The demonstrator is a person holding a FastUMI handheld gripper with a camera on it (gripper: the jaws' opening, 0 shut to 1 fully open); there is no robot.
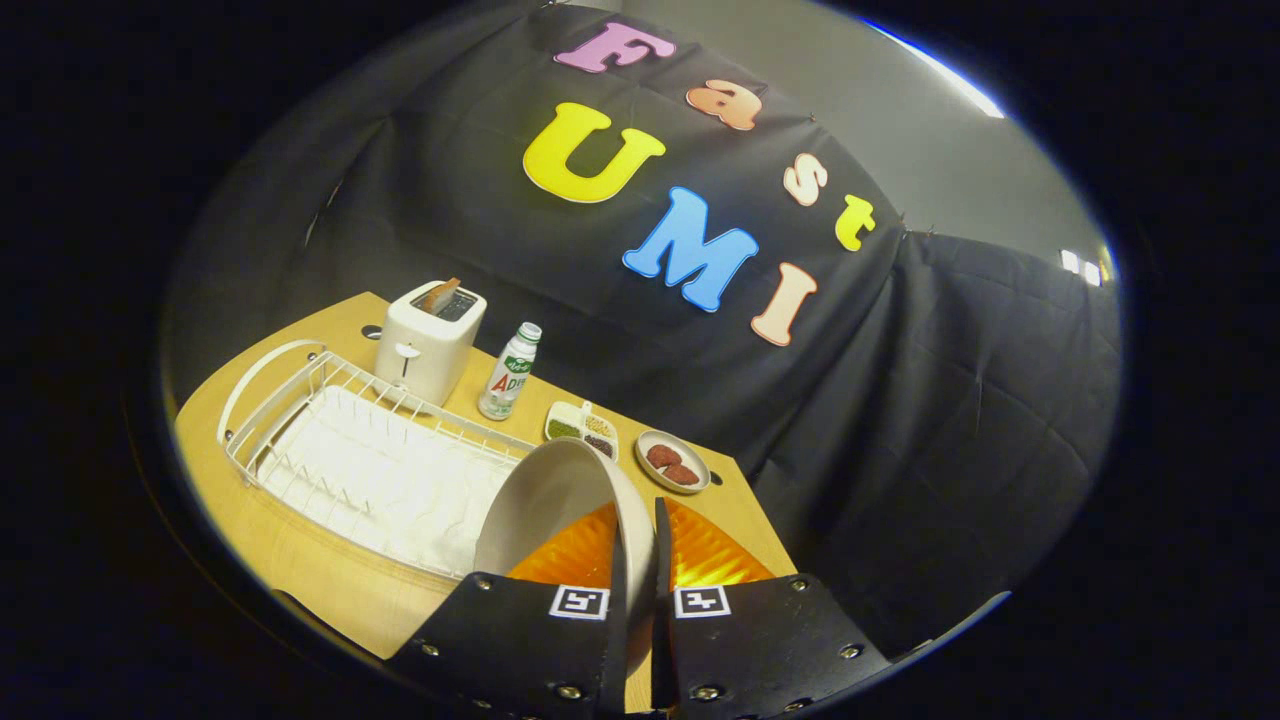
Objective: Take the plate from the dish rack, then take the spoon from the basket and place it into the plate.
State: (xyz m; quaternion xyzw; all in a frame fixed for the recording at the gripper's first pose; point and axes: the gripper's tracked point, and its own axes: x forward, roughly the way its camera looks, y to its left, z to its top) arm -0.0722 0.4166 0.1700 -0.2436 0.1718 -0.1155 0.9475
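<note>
Gripper [640, 560] clamps the rim of a white plate [545, 505], jaws drawn nearly together w/ only the plate's edge between them, both fingers [615, 590] pressing on it. Plate is held on edge, tilted, its hollow facing out to the left of the jaws, clear of the rack and raised above the wooden table [300, 570].

Just beyond and left of the plate: white wire dish rack [330, 440] w/ a white liner, its slots bare. Ahead of the jaws, past the plate's upper rim, a small divided tray [580, 428] w/ dark and green fillings sits on the table; just right of it, a small round dish [673, 462] holding two reddish pieces.

Farther out, behind the rack's far end: white toaster [430, 340] w/ a slice of bread [440, 294] standing up in its slot. Beside the toaster, btwn it and the divided tray, an upright bottle [510, 372] w/ a pale cap. Black cloth wall [900, 400] hangs behind the table and to the right of the jaws. Spoon and basket: can't tell where from this view.
</note>
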